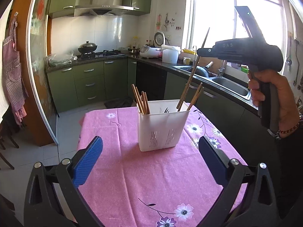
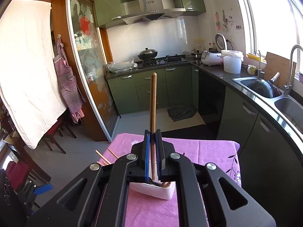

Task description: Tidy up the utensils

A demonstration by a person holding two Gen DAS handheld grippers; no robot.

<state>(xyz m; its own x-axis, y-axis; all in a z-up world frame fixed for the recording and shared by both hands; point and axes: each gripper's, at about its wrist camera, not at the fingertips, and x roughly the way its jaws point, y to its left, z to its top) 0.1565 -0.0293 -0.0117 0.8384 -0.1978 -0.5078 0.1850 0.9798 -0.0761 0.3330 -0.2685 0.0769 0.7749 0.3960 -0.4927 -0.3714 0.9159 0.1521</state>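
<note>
Daylight is thrown in hard from the window [image 1: 234,19], blown out white; edges are bent by fisheye, corners darkened.

Ahead of me, olive-green glossy kitchen cabinets [image 2: 151,87] wrap an L-shaped dark speckled stone counter [image 2: 214,70]. White glazed wall tiles [image 2: 164,36] sit behind a steel range hood [image 2: 151,9]. Black lidded wok [image 2: 147,54] on the gas hob. Double stainless sink [image 1: 223,83] under a big bright window [image 1: 236,19], hard daylight washing in. Pale grey tiled floor [image 2: 90,151], dark rag [image 2: 181,112] on it. Frosted sliding glass door [image 2: 89,66], pink checked apron [image 2: 68,87], white hanging sheet [image 2: 28,66] to my left.
</note>
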